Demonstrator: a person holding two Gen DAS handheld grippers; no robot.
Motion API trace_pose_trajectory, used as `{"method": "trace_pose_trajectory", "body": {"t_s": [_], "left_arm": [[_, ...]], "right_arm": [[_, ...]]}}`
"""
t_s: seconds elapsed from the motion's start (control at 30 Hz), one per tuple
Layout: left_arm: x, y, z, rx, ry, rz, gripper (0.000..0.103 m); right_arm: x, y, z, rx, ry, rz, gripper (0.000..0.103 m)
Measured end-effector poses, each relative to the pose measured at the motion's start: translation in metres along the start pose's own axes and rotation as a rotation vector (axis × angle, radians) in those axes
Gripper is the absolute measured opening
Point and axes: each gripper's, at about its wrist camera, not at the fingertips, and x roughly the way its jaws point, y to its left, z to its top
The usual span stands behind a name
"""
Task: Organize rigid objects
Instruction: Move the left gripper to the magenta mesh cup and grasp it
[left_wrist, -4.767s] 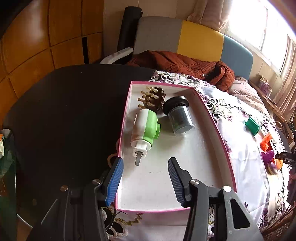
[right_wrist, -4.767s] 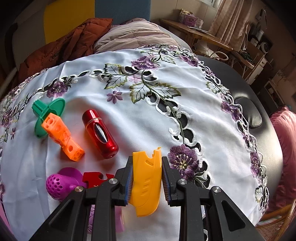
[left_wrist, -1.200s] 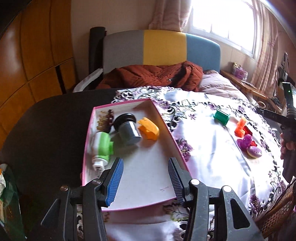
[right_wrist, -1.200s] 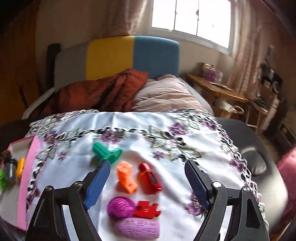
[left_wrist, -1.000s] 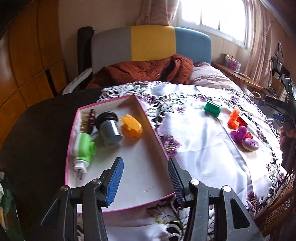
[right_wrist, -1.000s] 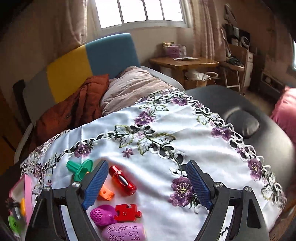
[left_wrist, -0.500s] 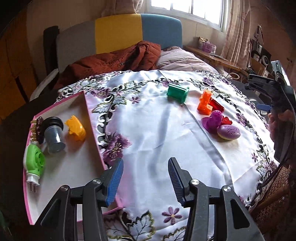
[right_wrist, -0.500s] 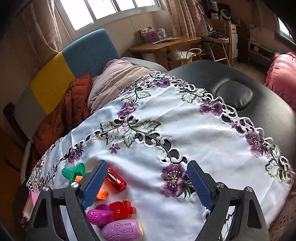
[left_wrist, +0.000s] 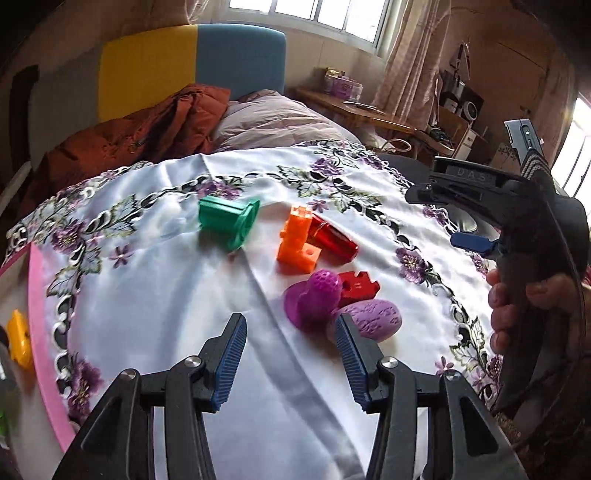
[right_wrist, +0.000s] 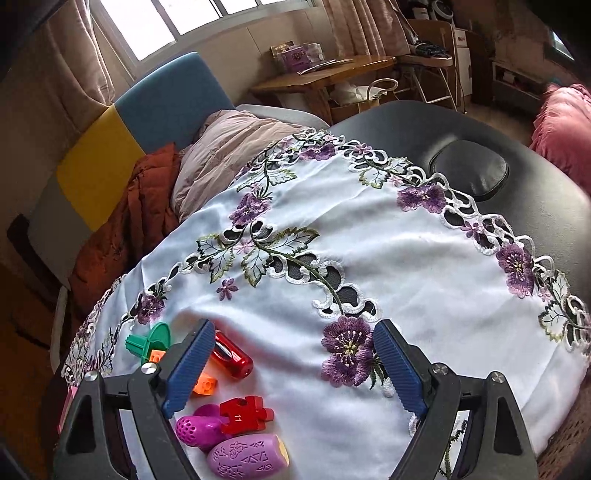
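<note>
Several toys lie on the white embroidered cloth (left_wrist: 166, 288): a green piece (left_wrist: 227, 221), an orange block (left_wrist: 297, 242), a red cylinder (left_wrist: 332, 240), a magenta perforated piece (left_wrist: 314, 299), a red puzzle piece (left_wrist: 358, 284) and a purple egg-shaped piece (left_wrist: 371, 317). My left gripper (left_wrist: 291, 354) is open and empty just short of the magenta piece. My right gripper (right_wrist: 295, 369) is open and empty, above the cloth to the right of the toys; it also shows in the left wrist view (left_wrist: 517, 221). The pink tray (left_wrist: 40, 332) holds a yellow piece (left_wrist: 18, 339).
A sofa with a rust-coloured jacket (left_wrist: 140, 129) and a pale quilt (left_wrist: 273, 118) stands behind the table. The black table top (right_wrist: 480, 155) shows beyond the cloth on the right. A wooden desk (right_wrist: 332, 74) stands further back.
The right gripper let go of the yellow piece, which now lies in the tray. The left gripper swung right from the tray toward the toys. The right gripper drew back to the right.
</note>
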Motion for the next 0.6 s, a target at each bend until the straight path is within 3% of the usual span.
{"method": "trace_pose_trajectory", "body": {"t_s": [0.2, 0.33, 0.37, 0.4, 0.43, 0.6], "left_arm": [[0.046, -0.015, 0.019, 0.018, 0.06, -0.015, 0.051], [0.073, -0.012, 0.022, -0.029, 0.113, -0.04, 0.051], [0.079, -0.009, 0.021, -0.047, 0.124, -0.047, 0.048], [0.082, -0.006, 0.02, -0.061, 0.133, -0.07, 0.038], [0.081, -0.002, 0.019, -0.078, 0.12, -0.1, 0.037], [0.054, 0.023, 0.008, -0.107, 0.067, -0.044, 0.032]], "right_arm": [[0.003, -0.003, 0.0, 0.02, 0.019, 0.015, 0.088], [0.006, -0.002, 0.0, 0.017, 0.029, 0.019, 0.089], [0.007, -0.002, 0.0, 0.016, 0.031, 0.019, 0.089], [0.008, -0.002, 0.0, 0.015, 0.033, 0.017, 0.089], [0.008, -0.002, 0.0, 0.012, 0.035, 0.017, 0.089], [0.013, 0.002, -0.002, -0.012, 0.058, 0.019, 0.089]]}}
